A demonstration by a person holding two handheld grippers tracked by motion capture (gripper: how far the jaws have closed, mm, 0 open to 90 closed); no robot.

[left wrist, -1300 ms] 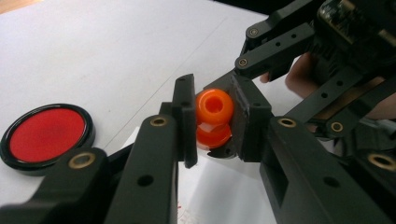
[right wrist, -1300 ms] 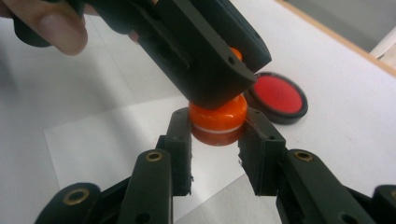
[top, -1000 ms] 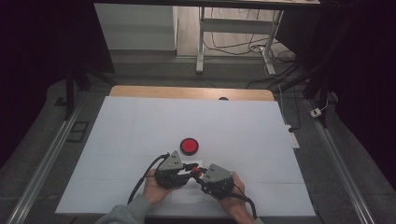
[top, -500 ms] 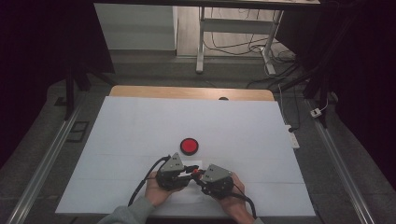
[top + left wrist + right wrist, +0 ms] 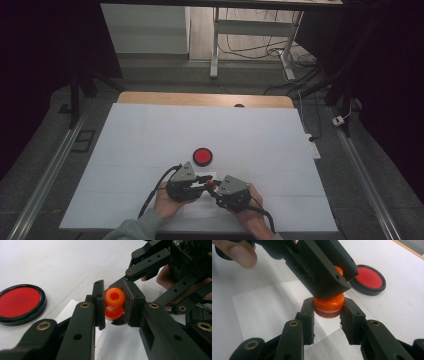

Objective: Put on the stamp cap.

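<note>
I see a glossy orange piece [image 5: 114, 297] with a round hole in its top, and under it an orange base [image 5: 328, 304] with a thin pale line around it. My left gripper [image 5: 114, 305] and right gripper [image 5: 327, 315] are matte black with small brass-coloured rivets. The round lid [image 5: 203, 156] near the middle of the table is red inside a black rim. The table [image 5: 150, 135] has a plain white cover with a tan wooden strip along its far edge.

red lid [image 5: 203, 156], white table [image 5: 150, 135], cables [image 5: 250, 47]
</note>
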